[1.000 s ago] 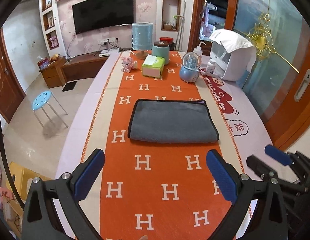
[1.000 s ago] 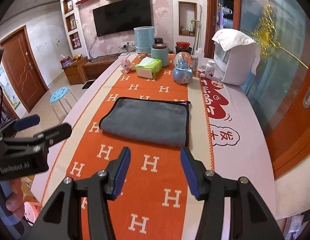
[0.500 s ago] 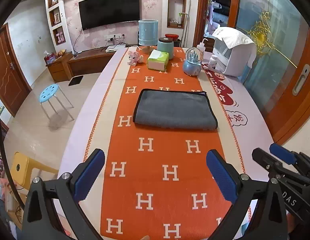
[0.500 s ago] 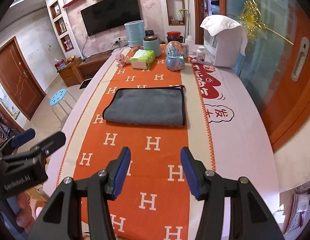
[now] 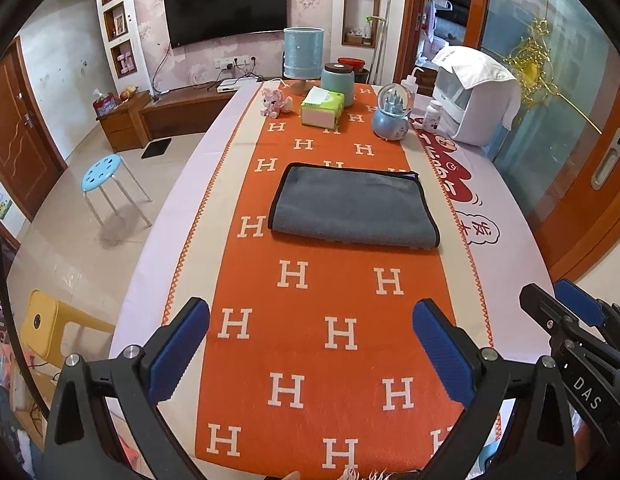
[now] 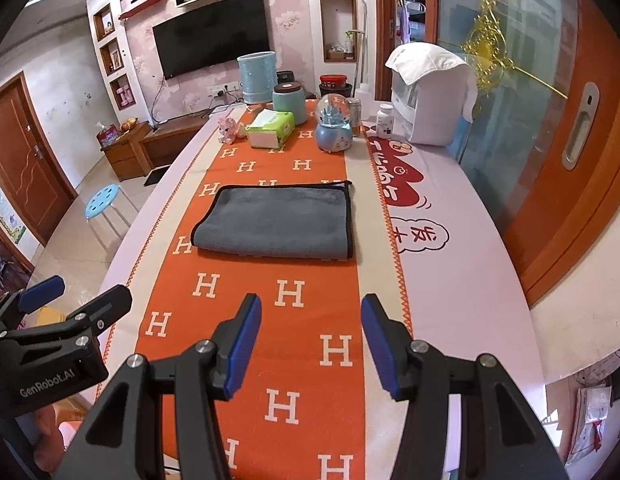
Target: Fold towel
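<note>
both the left claw (image 5: pixel 310 344) and right claw (image 6: pixel 310 344) hover spread apart, near the folded towel (image 5: pixel 353 208).

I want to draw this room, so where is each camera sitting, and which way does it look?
Left wrist view: sits on the left gripper, looks along the table at the gray towel; its open blue fingers show, with the right gripper at the right edge.
Right wrist view: sits on the right gripper, faces the same way; its open fingers show, with the left gripper at the left edge.
Both share: the towel, the tissue box and the TV.
</note>
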### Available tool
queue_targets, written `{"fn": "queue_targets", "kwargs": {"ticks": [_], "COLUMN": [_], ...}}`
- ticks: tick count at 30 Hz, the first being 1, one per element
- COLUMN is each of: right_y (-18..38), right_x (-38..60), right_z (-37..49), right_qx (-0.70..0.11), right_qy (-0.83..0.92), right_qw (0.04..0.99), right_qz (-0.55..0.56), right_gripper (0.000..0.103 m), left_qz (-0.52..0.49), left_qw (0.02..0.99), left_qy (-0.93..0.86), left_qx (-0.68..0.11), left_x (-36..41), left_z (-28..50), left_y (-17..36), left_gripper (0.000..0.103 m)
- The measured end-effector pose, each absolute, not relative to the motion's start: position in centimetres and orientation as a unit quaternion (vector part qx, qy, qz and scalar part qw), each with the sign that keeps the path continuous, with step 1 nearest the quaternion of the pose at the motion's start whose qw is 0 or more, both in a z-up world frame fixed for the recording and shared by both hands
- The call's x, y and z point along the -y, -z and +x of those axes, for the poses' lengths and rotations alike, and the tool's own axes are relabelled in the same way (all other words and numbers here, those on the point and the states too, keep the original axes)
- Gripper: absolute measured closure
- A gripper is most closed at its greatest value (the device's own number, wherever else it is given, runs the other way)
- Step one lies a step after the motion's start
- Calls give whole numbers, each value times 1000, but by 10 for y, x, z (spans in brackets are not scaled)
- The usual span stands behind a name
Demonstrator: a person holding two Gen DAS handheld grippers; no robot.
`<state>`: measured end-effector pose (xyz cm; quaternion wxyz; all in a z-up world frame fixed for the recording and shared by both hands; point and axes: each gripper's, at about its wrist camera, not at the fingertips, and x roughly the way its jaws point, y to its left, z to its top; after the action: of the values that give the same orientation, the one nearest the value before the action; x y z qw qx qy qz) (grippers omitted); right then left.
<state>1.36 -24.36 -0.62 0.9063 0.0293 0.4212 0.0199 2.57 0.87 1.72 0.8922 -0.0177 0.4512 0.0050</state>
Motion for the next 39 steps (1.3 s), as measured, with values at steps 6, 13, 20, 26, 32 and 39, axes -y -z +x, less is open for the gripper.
{"fn": "queue_targets", "kwargs": {"ticks": [6, 13, 20, 26, 32, 39], "right_y": [10, 11, 15, 15, 15, 15], "right_x": [245, 244, 240, 239, 239, 239], "right_z": [16, 16, 13, 11, 11, 11], "right_qx": [-430, -433, -439, -439, -439, -439], "right_qy": [-18, -20, -24, -25, -24, -24], "right_qw": [902, 900, 898, 897, 897, 897], "right_qz": [35, 35, 33, 32, 33, 33], "right_gripper": [51, 51, 51, 51, 51, 51], "left_qz": [-18, -14, -10, -9, -9, -10], "left_qw": [892, 889, 889, 889, 889, 889], "left_qy": [-7, -8, -10, -9, -9, -9], "left_qx": [-451, -457, -459, -458, -458, -458], "left_x": [-11, -11, -9, -9, -9, -8], "left_z": [26, 29, 28, 27, 27, 27], "left_y": [-17, -15, -13, -13, -13, -13], "left_gripper": [2, 2, 2, 2, 2, 2]}}
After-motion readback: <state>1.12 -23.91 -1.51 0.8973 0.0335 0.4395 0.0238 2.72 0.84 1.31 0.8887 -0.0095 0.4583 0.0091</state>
